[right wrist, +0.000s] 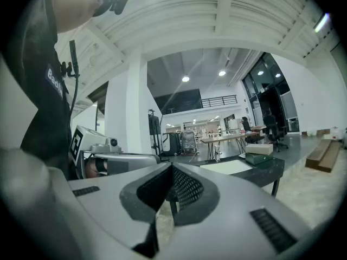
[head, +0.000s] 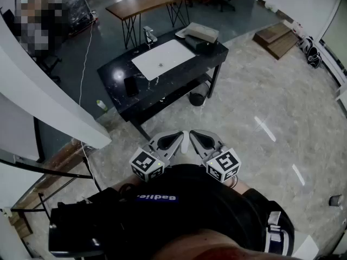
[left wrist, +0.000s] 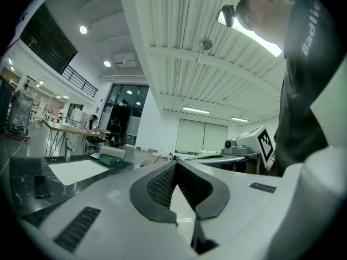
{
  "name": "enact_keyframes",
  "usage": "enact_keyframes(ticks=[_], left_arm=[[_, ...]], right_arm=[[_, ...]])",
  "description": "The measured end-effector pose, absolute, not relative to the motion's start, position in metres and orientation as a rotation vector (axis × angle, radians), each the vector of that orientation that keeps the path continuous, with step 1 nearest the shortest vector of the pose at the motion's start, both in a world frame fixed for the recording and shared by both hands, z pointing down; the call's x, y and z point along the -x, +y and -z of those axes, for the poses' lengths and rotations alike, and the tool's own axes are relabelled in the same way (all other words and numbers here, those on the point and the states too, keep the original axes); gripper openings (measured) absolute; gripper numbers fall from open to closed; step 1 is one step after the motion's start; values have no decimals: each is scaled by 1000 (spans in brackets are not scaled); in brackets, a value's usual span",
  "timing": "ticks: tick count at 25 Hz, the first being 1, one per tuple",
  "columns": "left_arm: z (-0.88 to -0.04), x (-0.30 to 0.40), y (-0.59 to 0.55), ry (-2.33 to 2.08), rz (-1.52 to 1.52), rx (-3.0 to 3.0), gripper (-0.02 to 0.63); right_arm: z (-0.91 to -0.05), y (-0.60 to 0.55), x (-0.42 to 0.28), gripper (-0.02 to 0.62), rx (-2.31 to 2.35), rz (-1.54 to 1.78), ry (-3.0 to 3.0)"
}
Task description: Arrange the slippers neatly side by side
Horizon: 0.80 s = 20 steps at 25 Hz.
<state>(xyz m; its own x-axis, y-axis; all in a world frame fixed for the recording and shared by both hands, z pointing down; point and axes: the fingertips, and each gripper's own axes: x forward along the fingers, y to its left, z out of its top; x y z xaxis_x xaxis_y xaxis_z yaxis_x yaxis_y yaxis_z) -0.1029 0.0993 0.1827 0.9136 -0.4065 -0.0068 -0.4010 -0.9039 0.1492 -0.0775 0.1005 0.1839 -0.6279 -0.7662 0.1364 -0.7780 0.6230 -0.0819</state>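
I cannot make out any slippers for certain in any view. Two small dark things (head: pixel 310 52) lie by the far right wall, too small to identify. The person holds both grippers close to the body, above the marble floor, with their tips almost touching. My left gripper (head: pixel 181 138) (left wrist: pixel 174 166) is shut with nothing between its jaws. My right gripper (head: pixel 191 136) (right wrist: pixel 172 168) has its jaws together as well and holds nothing. Each gripper view shows the other gripper's marker cube off to the side.
A black table (head: pixel 116 80) stands ahead with a white mat (head: pixel 162 58), a dark phone (head: pixel 131 84) and a box (head: pixel 198 32) on it. Behind it is a brown desk (head: pixel 142 3). Wooden steps (head: pixel 276 39) sit far right. A white wall (head: pixel 38 99) runs along the left.
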Motion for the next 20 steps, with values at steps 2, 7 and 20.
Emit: enact_keyframes(ticks=[2,7,20], left_arm=[[-182,102,99,-623,52,-2934,-5],[-184,101,98,-615,43,-2942,-5],[-185,103,102,-640,44,-2910,-5]], right_arm=[[-185,100,76,-2,-1313,-206,-2747],[-188,98,77,-2,-1316,-217,-2748],[-192,101,75,-2,-1322,-249,-2744]])
